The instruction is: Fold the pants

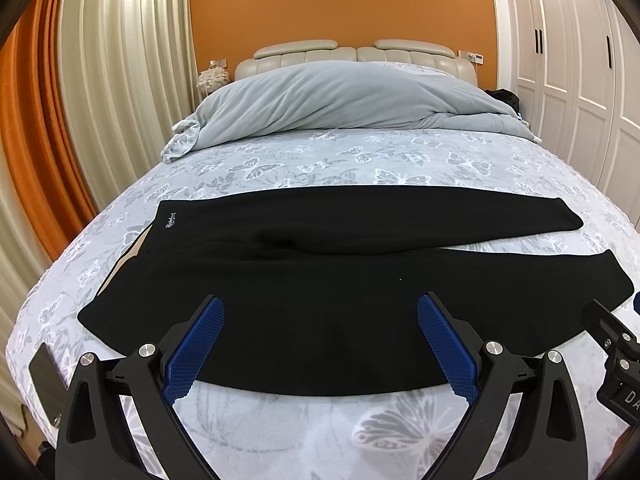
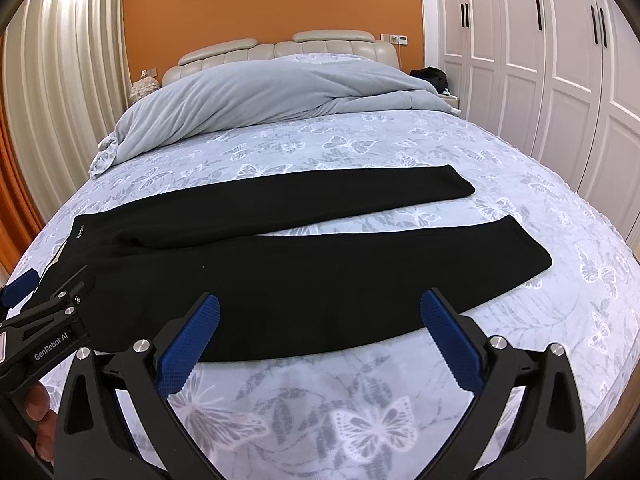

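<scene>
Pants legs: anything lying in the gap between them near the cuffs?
Nothing. In the right wrist view the far leg and near leg splay apart, with only bare butterfly-print bedsheet between them.

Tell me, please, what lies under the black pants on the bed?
The black pants lie flat on the butterfly-print bedsheet, which shows all around them and between the two legs. Whether anything sits under the fabric is hidden.

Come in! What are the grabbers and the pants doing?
Left hand-held gripper open, right hand-held gripper open, both empty. Black pants flat on bed, legs apart, unfolded. Nothing blocking.
</scene>
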{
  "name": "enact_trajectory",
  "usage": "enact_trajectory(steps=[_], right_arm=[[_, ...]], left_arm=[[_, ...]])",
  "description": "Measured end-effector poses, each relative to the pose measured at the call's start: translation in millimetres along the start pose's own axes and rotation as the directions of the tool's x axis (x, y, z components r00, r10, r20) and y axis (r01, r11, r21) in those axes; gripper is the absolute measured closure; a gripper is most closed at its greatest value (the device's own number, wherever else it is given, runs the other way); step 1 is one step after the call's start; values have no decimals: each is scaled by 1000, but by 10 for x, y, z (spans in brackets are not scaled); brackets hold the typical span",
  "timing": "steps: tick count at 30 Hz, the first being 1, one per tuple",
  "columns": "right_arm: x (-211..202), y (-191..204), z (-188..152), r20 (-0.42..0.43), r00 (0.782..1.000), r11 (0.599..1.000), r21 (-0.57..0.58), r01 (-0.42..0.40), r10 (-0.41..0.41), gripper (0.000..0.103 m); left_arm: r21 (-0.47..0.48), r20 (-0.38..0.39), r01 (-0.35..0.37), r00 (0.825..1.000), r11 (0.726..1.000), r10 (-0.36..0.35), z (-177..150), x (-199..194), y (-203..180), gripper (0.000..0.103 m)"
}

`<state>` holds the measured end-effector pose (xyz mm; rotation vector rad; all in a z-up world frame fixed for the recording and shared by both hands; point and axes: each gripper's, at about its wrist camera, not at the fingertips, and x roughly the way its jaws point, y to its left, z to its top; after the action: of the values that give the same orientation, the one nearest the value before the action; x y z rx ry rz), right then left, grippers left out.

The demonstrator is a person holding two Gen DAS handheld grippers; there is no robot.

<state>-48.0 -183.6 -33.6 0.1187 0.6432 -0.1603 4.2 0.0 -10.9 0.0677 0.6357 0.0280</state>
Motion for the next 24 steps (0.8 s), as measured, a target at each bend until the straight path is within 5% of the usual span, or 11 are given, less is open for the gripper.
enact_trajectory(steps=[10,17,21,24], right_arm=[[189,-171,97,-47,999,999,40,-15,17,5],[637,-741,645,-139,982,992,34,-125,128,5],[1161,-1265,990,-177,965,980,82,-179,191,5],[1620,-1600,1195,-182,973,989,75,-128,139,5]], left_arm=[[-8,-46,27,999,1000,-27,14,156,82,7],[-162,-123,150,978,975,-171,537,527,722,7],[-162,-113,53,991,985,-72,910,939,1141,7],[-131,-155,-52,987,990,31,1155,1479,1499,7]])
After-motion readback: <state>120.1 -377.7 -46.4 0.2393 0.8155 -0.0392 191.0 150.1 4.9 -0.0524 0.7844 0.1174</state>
